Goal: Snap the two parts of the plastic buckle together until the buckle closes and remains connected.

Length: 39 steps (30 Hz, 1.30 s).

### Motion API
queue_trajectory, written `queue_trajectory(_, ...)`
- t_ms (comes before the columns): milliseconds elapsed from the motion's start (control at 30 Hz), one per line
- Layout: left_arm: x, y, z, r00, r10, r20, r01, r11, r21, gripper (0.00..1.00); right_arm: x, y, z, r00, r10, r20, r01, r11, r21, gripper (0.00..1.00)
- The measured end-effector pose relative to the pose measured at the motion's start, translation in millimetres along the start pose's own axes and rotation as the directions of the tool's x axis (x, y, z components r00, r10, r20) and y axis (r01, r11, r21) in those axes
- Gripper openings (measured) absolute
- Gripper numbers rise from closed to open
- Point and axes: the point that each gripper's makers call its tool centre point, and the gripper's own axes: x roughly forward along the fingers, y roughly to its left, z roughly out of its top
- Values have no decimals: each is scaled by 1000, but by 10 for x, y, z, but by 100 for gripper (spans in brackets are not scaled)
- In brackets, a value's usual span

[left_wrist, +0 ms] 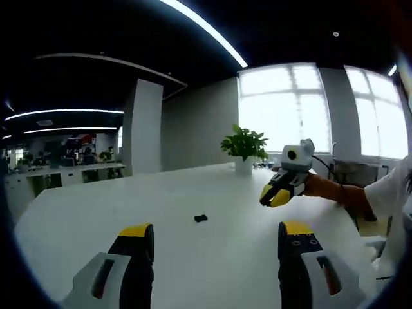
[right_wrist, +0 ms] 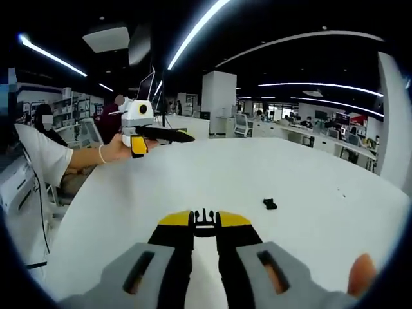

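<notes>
2 black plastic buckle parts: we grip the pronged one (right_wrist: 205, 219) in our right tool (right_wrist: 205, 222), jaws narrow; the other (left_wrist: 201, 218) lies on the broad white tabletop (left_wrist: 193, 193). Our left tool (left_wrist: 215, 235) stands wide, empty, in a dim open-plan office.

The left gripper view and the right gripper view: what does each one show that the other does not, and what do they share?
Left gripper view alone: a potted plant before bright windows, and its own left claw open and empty.

Right gripper view alone: the buckle part clamped in the right claw.

Both share the white table and the small black buckle piece lying loose on it.
</notes>
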Motion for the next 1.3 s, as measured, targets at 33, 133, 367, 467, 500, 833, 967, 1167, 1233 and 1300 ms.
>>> queue_trajectory(33,31,23,-2,1000,-5,-4,5,1000,3,80,19,-17,12,1000,4,-4,-4,1000,-3,13)
queue_trajectory(133,119,59,-1,1000,-24,-1,24,1000,11,80,55,-71,53,1000,4,-8,-4,1000,-14,13)
queue_trajectory(367,373,229,39,998,-62,14,61,998,21,80,54,-118,92,1000,11,14,-11,1000,-2,13)
queue_trajectory(467,535,262,9,995,-94,-28,95,995,17,80,3,-115,63,1000,10,17,-10,1000,5,13)
queue_trajectory(500,610,258,-24,992,-112,-62,113,993,19,80,-14,-118,57,1000,9,21,-9,1000,7,13)
queue_trajectory(833,1163,236,-195,974,-177,-139,180,984,4,75,-129,-135,-79,1000,-9,29,7,998,69,13)
queue_trajectory(967,1217,336,-251,977,-156,-145,155,988,-22,75,-149,-158,-50,999,-13,46,9,997,78,13)
queue_trajectory(1167,1286,474,-254,978,-142,-151,138,990,-37,75,-156,-120,-22,999,-11,53,7,997,73,13)
queue_trajectory(1233,1324,490,-266,977,-144,-156,141,990,-29,75,-161,-130,-20,999,-14,51,10,997,71,13)
queue_trajectory(1300,1375,518,-291,974,-147,-171,145,989,-20,75,-163,-132,-23,999,-15,51,11,997,73,13)
